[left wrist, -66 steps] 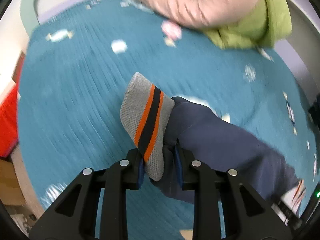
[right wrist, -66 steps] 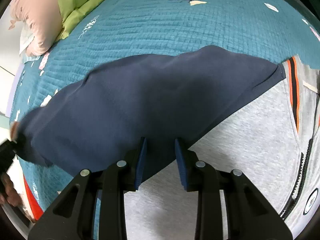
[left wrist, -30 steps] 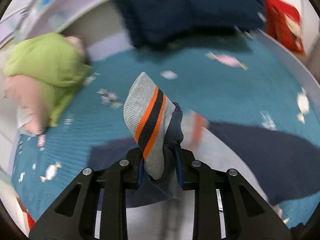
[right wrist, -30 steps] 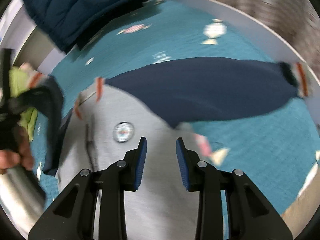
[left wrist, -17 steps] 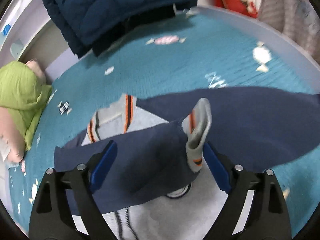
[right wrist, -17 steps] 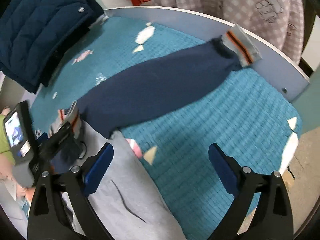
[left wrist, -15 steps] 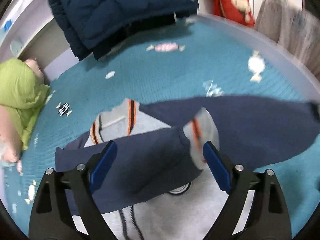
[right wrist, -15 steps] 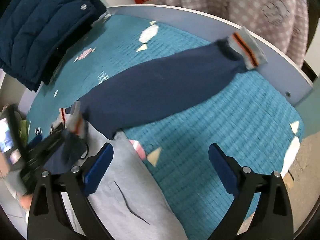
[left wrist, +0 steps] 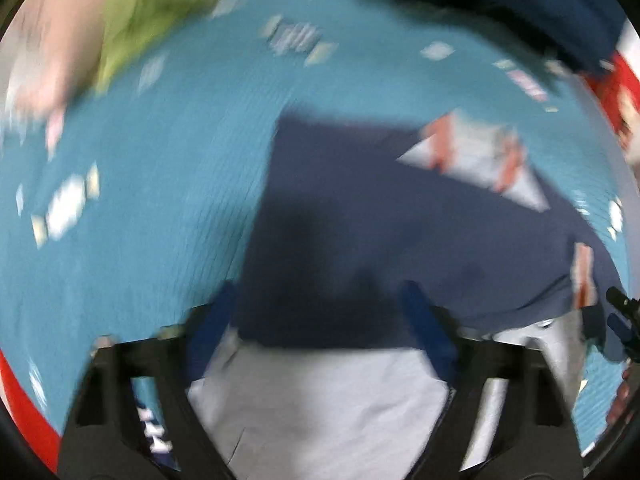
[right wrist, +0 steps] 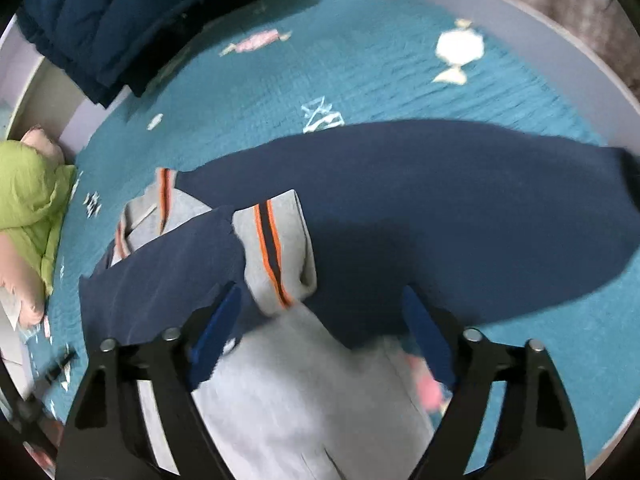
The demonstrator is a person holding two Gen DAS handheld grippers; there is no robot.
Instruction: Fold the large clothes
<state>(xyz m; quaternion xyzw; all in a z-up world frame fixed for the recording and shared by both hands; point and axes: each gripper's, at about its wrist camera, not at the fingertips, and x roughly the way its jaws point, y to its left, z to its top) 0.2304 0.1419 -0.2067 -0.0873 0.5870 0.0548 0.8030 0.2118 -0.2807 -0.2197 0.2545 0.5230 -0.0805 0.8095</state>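
Narrowing from a wide spread, the jaws of the left gripper hang over the jacket with nothing pinched between the 2 blue pads; the left wrist view is heavily blurred. Under them a navy sleeve lies folded across the grey body of the garment. The right gripper is likewise wide apart and closing, empty, poised above the same grey front panel. Just ahead of its left pad sits the folded sleeve's grey cuff with its orange and black stripes, resting on the chest. The other navy sleeve stretches out flat to the right over the teal bedspread. Farther off, a dark blue padded coat lies at the bed's far edge, and a green and pink bundle lies at the left.
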